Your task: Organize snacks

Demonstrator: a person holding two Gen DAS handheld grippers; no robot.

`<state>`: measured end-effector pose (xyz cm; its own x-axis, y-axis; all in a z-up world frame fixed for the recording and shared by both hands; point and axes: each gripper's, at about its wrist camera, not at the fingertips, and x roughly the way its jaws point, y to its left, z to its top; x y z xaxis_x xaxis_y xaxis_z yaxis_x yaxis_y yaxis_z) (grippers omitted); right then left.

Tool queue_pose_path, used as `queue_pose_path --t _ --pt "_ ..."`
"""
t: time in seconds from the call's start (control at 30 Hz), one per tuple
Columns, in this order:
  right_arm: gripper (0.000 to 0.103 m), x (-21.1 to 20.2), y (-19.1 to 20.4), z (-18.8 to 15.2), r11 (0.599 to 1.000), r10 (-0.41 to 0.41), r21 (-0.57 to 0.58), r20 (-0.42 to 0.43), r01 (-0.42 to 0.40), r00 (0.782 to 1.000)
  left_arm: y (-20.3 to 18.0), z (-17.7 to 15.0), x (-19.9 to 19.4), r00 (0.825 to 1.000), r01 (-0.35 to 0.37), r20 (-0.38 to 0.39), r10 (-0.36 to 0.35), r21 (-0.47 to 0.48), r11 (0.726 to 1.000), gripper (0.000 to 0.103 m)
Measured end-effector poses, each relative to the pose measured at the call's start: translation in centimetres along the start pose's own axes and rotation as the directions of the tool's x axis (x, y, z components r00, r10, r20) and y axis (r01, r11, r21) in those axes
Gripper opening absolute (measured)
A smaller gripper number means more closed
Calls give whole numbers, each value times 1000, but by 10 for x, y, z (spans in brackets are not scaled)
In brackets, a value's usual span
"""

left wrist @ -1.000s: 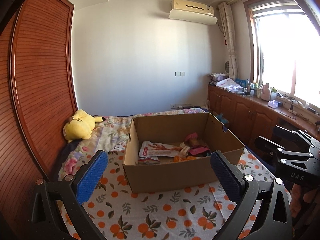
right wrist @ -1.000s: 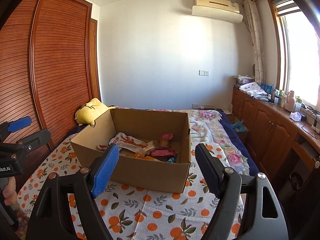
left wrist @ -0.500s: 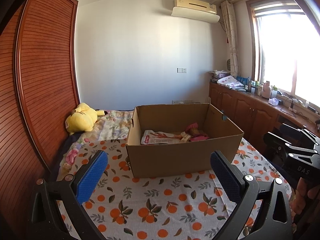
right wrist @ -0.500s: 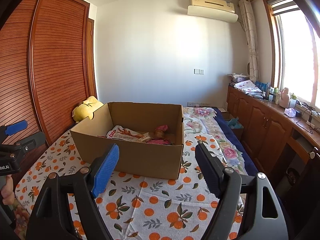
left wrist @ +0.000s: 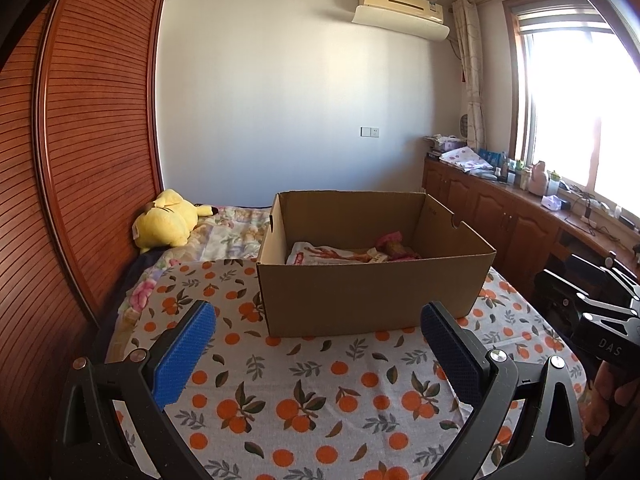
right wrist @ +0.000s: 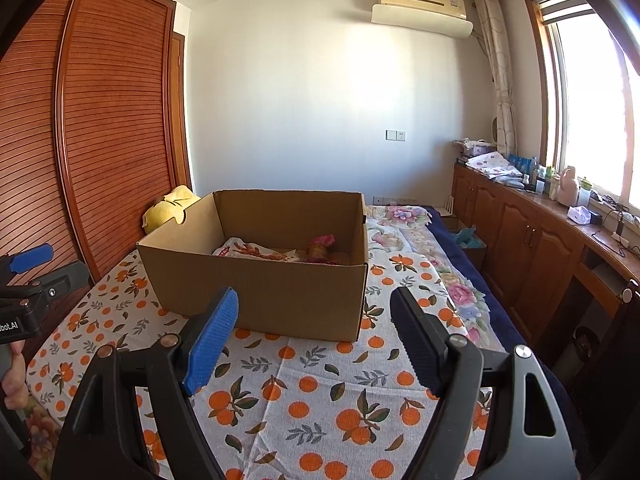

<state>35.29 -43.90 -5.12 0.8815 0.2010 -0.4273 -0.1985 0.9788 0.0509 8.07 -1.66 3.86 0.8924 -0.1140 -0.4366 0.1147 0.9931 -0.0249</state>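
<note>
On the orange-print cloth (left wrist: 320, 384) covering the bed, an open cardboard box (left wrist: 372, 296) sits at 12 o'clock from the left gripper (left wrist: 318, 354), well apart from its fingers. Left gripper: jaws wide apart, nothing between them, held above the cloth short of the box's near wall. Right gripper (right wrist: 314, 338): jaws likewise spread and empty, with the box (right wrist: 264, 288) at 11 o'clock and its near right corner between the fingertips as seen from the right wrist camera. Snacks: all those visible lie inside the box on its floor. A white-and-red packet (left wrist: 320, 255) lies toward the left; a pink-topped wrapper (left wrist: 390, 242) lies at its right, touching or just beside it; the low angle hides any others. Yellow plush (left wrist: 166, 222): on the bedding at 10 o'clock from the box, against the slatted wardrobe (left wrist: 96, 152). Counter (right wrist: 560, 216): runs under the window at 2 o'clock, carrying bottles and folded cloth. Each camera shows the other gripper at the frame edge.
</note>
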Motion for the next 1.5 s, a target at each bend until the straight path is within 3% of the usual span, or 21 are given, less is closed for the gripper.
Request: queue_pose_path --t 1.5 --pt "79 -4 0 -3 1000 -9 9 12 9 1000 -2 -2 -7 1000 -10 -1 10 21 1000 102"
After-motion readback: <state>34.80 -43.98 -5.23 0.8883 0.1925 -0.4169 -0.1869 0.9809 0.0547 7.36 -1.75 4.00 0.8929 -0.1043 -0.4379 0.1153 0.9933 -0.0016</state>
